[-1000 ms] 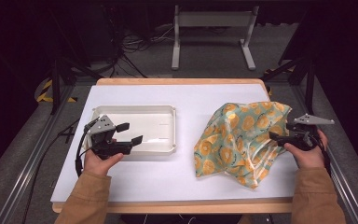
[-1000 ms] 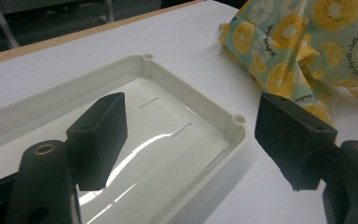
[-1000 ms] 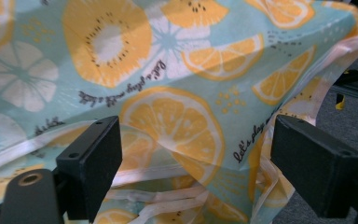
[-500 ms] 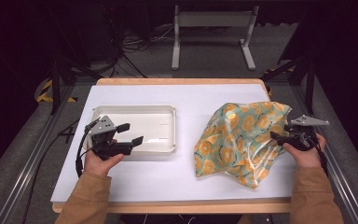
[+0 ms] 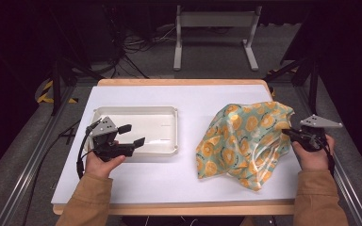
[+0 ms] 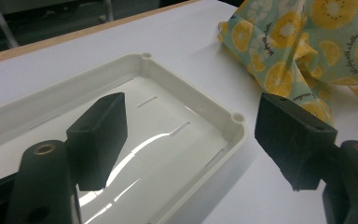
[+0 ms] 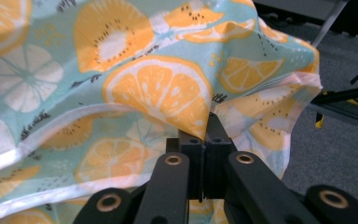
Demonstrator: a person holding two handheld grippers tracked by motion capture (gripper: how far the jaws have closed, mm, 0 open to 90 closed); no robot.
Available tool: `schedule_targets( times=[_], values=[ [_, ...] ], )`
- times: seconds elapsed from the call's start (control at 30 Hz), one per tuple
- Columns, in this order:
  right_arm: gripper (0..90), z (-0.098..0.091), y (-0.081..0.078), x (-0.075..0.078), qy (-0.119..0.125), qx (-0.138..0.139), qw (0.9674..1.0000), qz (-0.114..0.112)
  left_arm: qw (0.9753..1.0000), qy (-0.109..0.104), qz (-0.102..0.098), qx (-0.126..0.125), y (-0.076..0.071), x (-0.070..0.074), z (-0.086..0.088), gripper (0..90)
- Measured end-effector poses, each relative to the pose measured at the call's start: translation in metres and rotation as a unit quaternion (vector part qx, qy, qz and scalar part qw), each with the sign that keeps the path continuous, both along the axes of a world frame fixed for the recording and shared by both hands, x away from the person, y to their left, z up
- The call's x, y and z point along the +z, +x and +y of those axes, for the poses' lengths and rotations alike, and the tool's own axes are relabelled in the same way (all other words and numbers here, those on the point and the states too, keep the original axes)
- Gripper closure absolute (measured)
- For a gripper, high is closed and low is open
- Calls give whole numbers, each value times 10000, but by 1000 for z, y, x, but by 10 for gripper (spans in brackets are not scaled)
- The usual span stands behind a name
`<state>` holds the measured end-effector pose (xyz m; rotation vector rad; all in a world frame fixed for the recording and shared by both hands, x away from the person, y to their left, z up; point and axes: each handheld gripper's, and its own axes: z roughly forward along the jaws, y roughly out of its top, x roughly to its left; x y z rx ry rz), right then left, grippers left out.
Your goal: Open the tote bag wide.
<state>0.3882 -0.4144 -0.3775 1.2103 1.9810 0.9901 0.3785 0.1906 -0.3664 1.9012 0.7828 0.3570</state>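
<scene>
Right gripper [image 5: 290, 134] jaws have just been closing since the earlier frame and now pinch the cloth's right edge; left gripper holds its place.

The orange-print cloth [image 5: 245, 141] lies bunched on the right half of the white table [image 5: 193, 174], its far corner near the table's right rim, fabric clamped between the pressed-together right jaws. The left gripper [image 5: 132, 134] hovers with jaws spread wide and nothing between them, over the near-left part of the white tray [image 5: 169, 113]. Bare tabletop separates tray and cloth, and more lies along the near edge.
</scene>
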Motion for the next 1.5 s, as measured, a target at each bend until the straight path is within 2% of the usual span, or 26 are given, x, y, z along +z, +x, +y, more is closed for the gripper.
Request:
schedule_targets(
  times=[0.37,0.67,0.8,1.13,1.5],
  values=[
    [899,9,-16,32,184,229,9985,-454,10000,-25,21,-9,-1,0,-1,259],
    [899,17,-31,58,421,489,9945,-823,10000,-26,14,-47,-1,1,-2,259],
    [899,19,-34,62,422,568,9932,-920,10000,-63,1,-65,-1,1,-2,259],
    [899,22,-42,74,733,886,9868,-1136,9999,-75,1,-150,-1,2,-5,259],
    [899,30,-44,82,814,1034,9842,-1185,9996,-95,13,-260,-3,4,-11,254]
  ],
)
